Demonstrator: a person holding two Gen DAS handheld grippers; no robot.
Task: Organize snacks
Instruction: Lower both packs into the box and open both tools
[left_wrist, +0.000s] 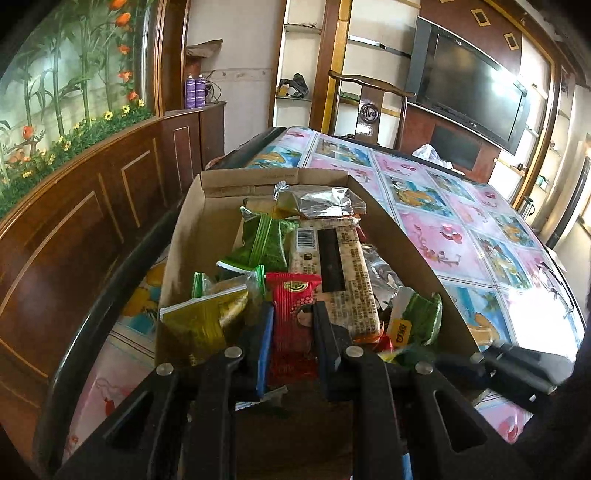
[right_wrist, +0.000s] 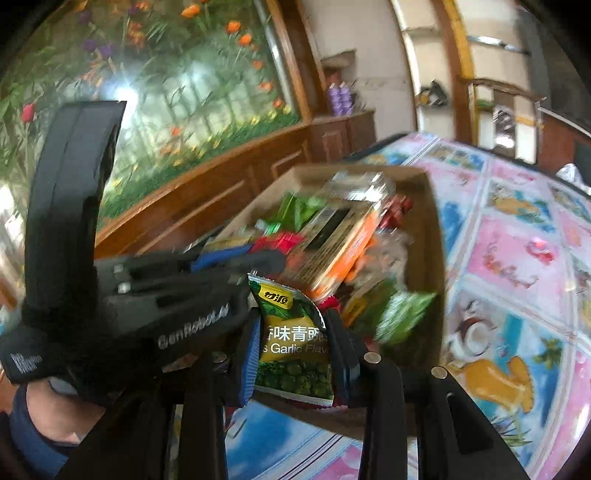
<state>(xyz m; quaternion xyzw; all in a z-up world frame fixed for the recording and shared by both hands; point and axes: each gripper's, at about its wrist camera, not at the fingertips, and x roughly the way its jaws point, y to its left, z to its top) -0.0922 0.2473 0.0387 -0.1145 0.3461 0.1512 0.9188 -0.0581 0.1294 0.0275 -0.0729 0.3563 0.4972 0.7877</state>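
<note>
step: loading snacks into cardboard box (left_wrist: 192, 236) on surface (left_wrist: 461, 229). left hand-held gripper (left_wrist: 291, 332) pinching red packet (left_wrist: 293, 314) over box; right hand-held gripper (right_wrist: 291, 354) pinching green pea bag (right_wrist: 291, 332) at near edge. next: lower, release inside.

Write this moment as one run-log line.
left gripper: shut on red snack packet | right gripper: shut on green garlic pea packet | both at cardboard box of snacks | table: floral cloth

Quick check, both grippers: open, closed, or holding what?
Left gripper: shut on a red snack packet, over the box.
Right gripper: shut on a green pea packet.
</note>
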